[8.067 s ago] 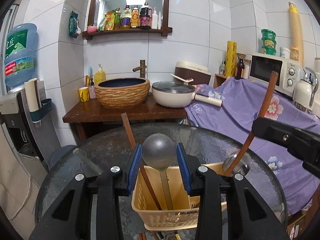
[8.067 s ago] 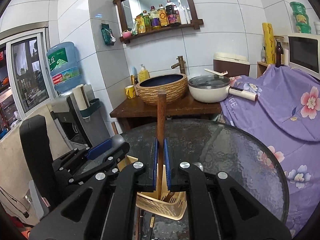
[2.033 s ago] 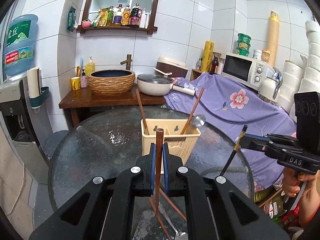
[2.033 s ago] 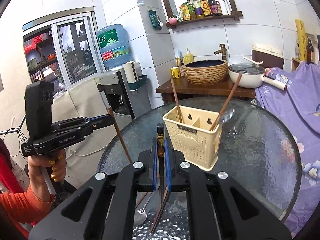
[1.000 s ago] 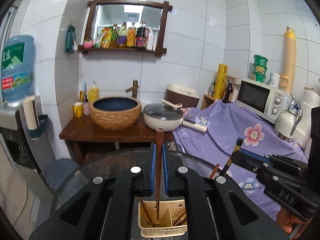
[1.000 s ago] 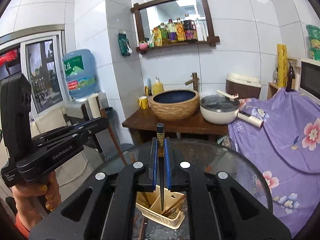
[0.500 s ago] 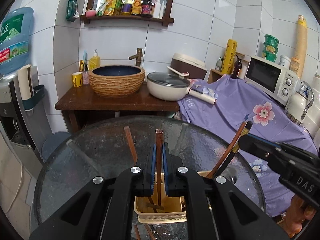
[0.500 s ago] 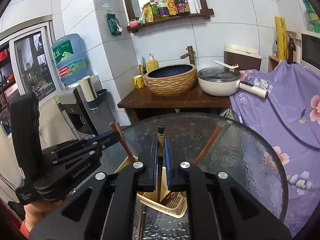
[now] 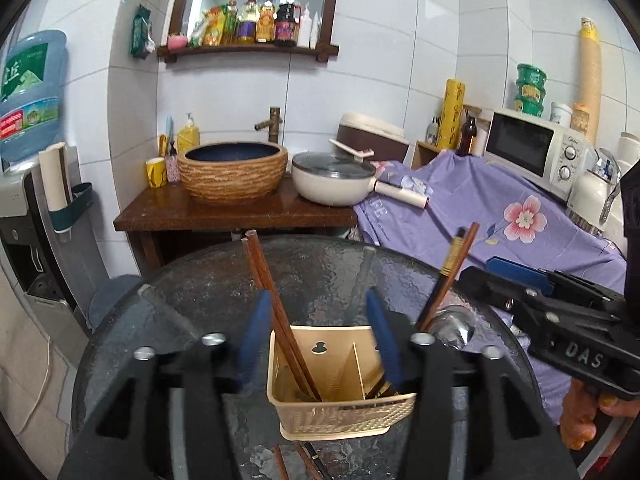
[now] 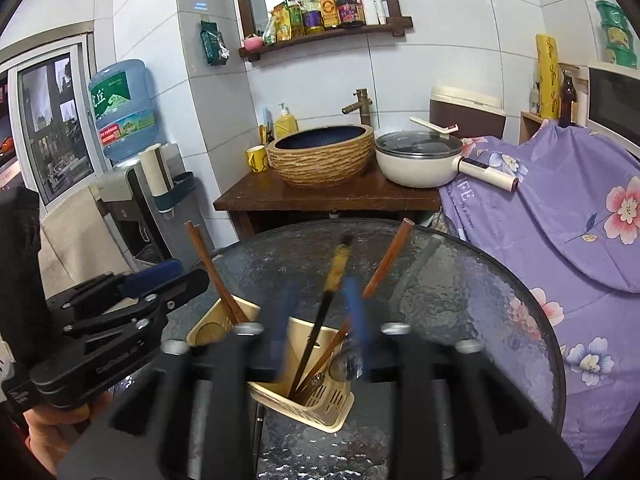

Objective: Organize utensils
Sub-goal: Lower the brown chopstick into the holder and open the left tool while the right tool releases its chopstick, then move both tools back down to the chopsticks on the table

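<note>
A cream slotted utensil caddy (image 9: 340,412) stands on the round glass table (image 9: 200,288). Its left compartment holds brown wooden chopsticks (image 9: 268,288). Its right compartment holds a brown chopstick, a black chopstick with a gold band (image 9: 452,256) and a metal spoon (image 9: 452,322). My left gripper (image 9: 318,340) is open and empty just above the caddy. My right gripper (image 10: 320,320) is open, and the black chopstick (image 10: 330,284) stands free between its fingers, leaning in the caddy (image 10: 308,400). Each gripper shows in the other's view, the right (image 9: 560,312) and the left (image 10: 116,312).
More utensils (image 9: 296,460) lie on the glass in front of the caddy. Behind the table stand a wooden stand with a woven basin (image 9: 232,174) and a white pot (image 9: 334,182). A purple flowered cloth (image 9: 500,216) covers the right counter, with a microwave (image 9: 532,150).
Both grippers have opened. The brown chopstick left the left gripper and the black chopstick left the right gripper; both now stand in the caddy. Both grippers sit lower, nearer the caddy.
</note>
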Available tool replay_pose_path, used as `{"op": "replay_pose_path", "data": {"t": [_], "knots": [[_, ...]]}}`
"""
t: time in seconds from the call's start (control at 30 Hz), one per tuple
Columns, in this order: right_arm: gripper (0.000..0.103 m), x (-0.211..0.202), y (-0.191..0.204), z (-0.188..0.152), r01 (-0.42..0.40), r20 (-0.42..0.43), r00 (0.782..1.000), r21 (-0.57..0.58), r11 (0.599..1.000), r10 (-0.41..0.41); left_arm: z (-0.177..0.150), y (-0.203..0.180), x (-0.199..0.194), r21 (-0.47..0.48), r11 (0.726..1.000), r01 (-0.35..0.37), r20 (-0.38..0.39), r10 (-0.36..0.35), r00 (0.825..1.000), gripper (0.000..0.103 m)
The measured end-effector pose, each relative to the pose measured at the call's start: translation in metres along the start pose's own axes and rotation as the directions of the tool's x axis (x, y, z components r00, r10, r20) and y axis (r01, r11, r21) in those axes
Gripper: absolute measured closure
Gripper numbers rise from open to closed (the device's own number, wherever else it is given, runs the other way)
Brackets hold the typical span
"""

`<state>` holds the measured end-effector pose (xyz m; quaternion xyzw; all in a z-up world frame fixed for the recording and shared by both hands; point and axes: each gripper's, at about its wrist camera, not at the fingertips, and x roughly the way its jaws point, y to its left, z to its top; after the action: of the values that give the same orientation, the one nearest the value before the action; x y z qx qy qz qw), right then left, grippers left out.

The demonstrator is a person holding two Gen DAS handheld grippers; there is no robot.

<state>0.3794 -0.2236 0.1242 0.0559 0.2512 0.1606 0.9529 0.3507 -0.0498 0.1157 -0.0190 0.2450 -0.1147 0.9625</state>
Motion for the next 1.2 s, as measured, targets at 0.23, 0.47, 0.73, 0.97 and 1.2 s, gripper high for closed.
{"op": "replay_pose_path", "data": {"t": [0.23,0.47,0.73,0.97,1.2], "knots": [[0.045,-0.031,0.006,-0.016,0.049,0.074,0.996,-0.063,0.997,-0.045,-0.021,0.009,-0.034,-0.02,1.0,-0.008,0.038,0.008,0.999,0.024],[0.044,-0.052,0.032,-0.051,0.027,0.05,0.999,-0.14,0.99,-0.02,-0.056,0.016,-0.05,0.019,0.997,-0.07,0.007,0.069,0.998,0.014],[0.044,-0.021,0.048,-0.124,-0.01,-0.15,0.989,-0.172,0.985,-0.016,-0.119,0.033,-0.034,0.041,0.992,-0.118,-0.148,0.123,0.981,0.03],[0.05,0.027,0.058,-0.191,-0.045,-0.361,0.932,-0.156,0.987,-0.014,-0.171,0.043,-0.009,0.013,0.995,-0.1,-0.302,0.099,0.948,0.062],[0.061,0.05,0.064,-0.214,-0.033,-0.436,0.9,-0.141,0.989,-0.032,-0.19,0.047,-0.002,-0.024,0.997,-0.08,-0.347,0.067,0.936,0.072]]}}
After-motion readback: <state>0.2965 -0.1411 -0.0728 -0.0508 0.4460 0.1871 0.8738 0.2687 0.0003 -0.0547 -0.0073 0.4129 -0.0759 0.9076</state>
